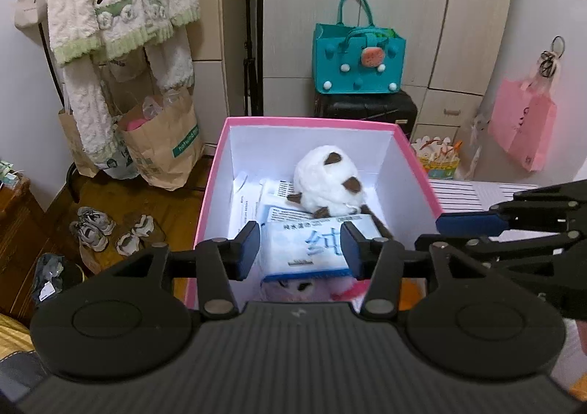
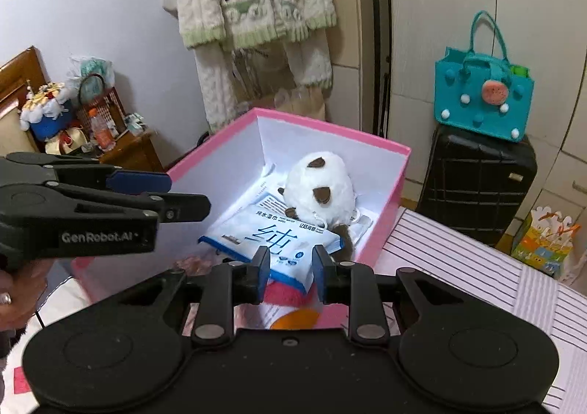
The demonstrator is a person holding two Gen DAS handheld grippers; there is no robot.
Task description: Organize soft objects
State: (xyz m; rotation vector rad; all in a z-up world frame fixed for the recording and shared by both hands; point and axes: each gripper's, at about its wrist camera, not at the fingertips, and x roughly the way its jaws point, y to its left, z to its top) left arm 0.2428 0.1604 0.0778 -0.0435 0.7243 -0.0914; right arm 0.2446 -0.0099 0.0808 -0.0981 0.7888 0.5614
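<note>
A pink box (image 1: 312, 120) (image 2: 330, 127) with white inner walls stands open below both grippers. Inside lies a white plush with brown ears (image 1: 326, 182) (image 2: 319, 186). In front of it a blue-and-white wet wipes pack (image 1: 304, 245) (image 2: 271, 234) rests on a pink plush (image 1: 293, 287) (image 2: 286, 294). My left gripper (image 1: 301, 249) (image 2: 189, 195) hovers open above the pack, its pads clear of it. My right gripper (image 2: 291, 267) (image 1: 429, 232) hangs near the box's right wall. Its jaws are drawn close together and grip nothing.
A teal felt bag (image 1: 356, 58) sits on a black suitcase (image 1: 367, 105) behind the box. Paper bags (image 1: 165, 142) and shoes (image 1: 95, 227) are on the floor to the left under hanging fleece clothes (image 1: 121, 10). A striped cover (image 2: 458, 267) lies to the right.
</note>
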